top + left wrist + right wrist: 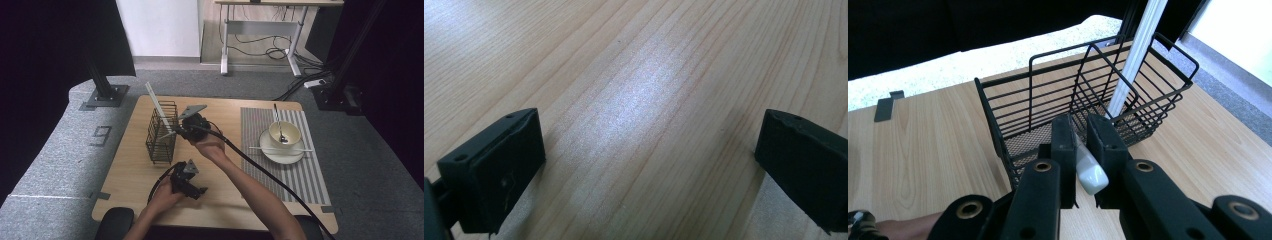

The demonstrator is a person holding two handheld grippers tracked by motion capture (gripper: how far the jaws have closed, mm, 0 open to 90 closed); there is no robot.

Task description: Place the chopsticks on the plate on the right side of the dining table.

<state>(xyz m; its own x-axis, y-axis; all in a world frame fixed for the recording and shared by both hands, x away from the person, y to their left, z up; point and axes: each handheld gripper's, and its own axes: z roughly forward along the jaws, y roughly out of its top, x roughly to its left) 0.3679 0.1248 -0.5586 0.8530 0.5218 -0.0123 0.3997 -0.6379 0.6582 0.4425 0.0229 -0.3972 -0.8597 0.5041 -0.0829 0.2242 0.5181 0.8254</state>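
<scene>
Held item: white plastic utensil handle, clamped between the jaws of the right hand-held gripper at the rim of the black wire basket.
Long axis: runs forward from the jaws, down into the basket.
Neighbour: white chopsticks standing in the far corner.
Left hand-held gripper: jaws wide, empty, over bare wooden counter, near the person.
Nearer arm: right.
Writing: grey "9" mark on the floor.
</scene>
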